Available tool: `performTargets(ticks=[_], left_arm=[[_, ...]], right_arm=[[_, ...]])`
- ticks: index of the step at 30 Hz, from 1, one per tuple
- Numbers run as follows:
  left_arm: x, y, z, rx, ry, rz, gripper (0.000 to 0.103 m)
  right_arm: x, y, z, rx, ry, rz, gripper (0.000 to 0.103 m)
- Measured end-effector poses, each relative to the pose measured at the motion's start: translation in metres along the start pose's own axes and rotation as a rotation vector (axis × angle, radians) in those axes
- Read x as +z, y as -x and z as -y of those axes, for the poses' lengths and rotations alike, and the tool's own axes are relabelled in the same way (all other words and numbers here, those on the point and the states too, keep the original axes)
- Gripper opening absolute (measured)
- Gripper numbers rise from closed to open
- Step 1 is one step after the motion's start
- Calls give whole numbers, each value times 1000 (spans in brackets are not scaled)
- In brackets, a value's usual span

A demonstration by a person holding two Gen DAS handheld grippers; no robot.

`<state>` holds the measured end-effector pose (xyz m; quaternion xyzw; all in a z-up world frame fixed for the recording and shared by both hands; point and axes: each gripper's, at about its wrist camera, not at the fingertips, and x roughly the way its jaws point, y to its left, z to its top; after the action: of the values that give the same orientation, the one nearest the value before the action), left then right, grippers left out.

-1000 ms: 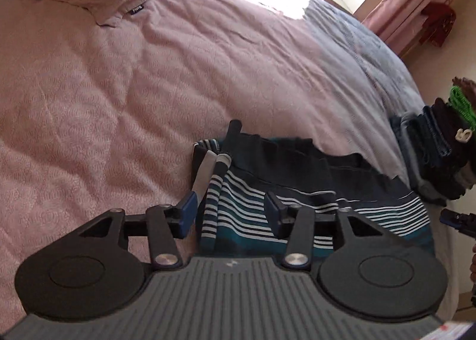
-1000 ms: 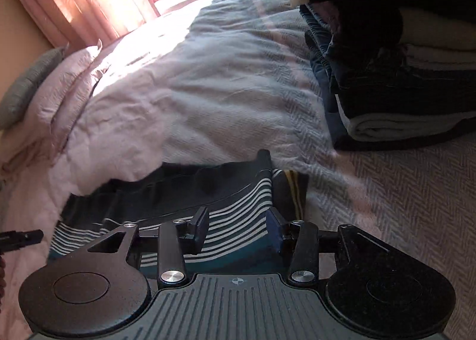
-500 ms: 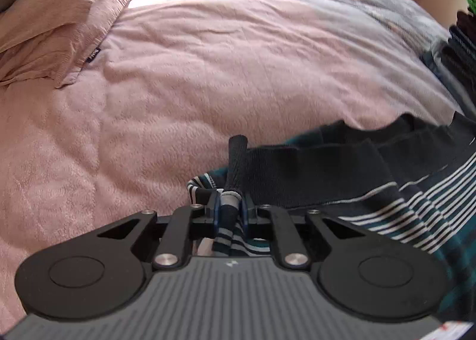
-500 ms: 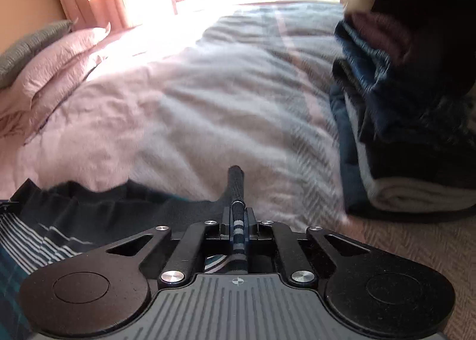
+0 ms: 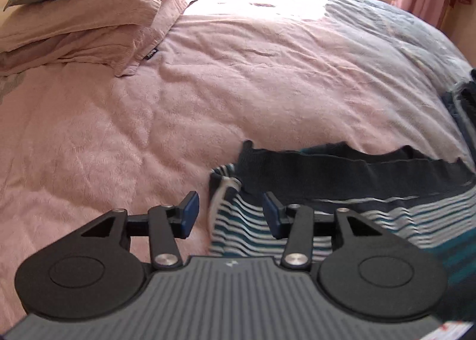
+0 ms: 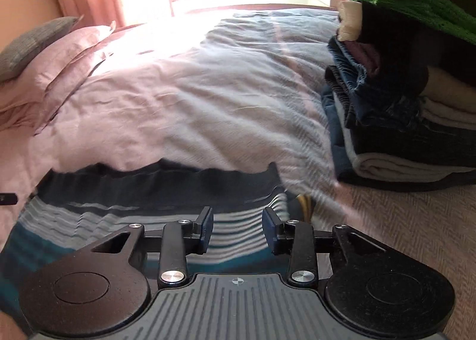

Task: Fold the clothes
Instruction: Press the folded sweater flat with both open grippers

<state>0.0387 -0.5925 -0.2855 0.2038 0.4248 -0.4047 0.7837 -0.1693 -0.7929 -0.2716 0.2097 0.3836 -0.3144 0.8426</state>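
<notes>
A: How does the striped garment (image 5: pixel 372 206) look?

B: Dark waistband along its far edge, white and teal stripes below, lying spread on the pink bed cover (image 5: pixel 208 96), near the stack of folded clothes (image 6: pixel 401 108).

A: And versus half a second ago?

B: Then both pinched its corners. Now the left hand-held gripper (image 5: pixel 229 213) and right hand-held gripper (image 6: pixel 238 228) are opening, pads clear of the fabric, which lies beneath the gaps.
</notes>
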Motion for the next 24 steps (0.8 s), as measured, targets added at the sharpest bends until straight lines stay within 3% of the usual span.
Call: performTargets(ticks=[2,4,6,8,10,14,16,18,24], left_arm=[[-18,20,13,-51,-26,-26,42],[-40,25,25,-78,-71,-73,42],[-64,9,33,-29,-106,-176,41],[-77,-5,30,37,-91,-250,41],[-72,0,28,45,-47,-265,40],[-54,17,40,91,-78,-271,37],[-48,27,45,82,-72,-267,38],[-43,35,50,79,-74,-270,38],[-35,49,62,57,-85,-266,39]], right_arm=[[-21,10,-17,47,72,-45,34],[-42,2,-27,29,158,-116,34],[-64,-19,-20,-63,228,-198,33],[-65,-20,-6,-26,145,-219,33],[-56,-14,-5,-23,114,-223,33],[-44,0,-9,-39,59,-243,37],[-40,10,-6,-10,1,-240,51],[-39,20,-4,13,-44,-230,55],[-35,39,6,18,-106,-199,58]])
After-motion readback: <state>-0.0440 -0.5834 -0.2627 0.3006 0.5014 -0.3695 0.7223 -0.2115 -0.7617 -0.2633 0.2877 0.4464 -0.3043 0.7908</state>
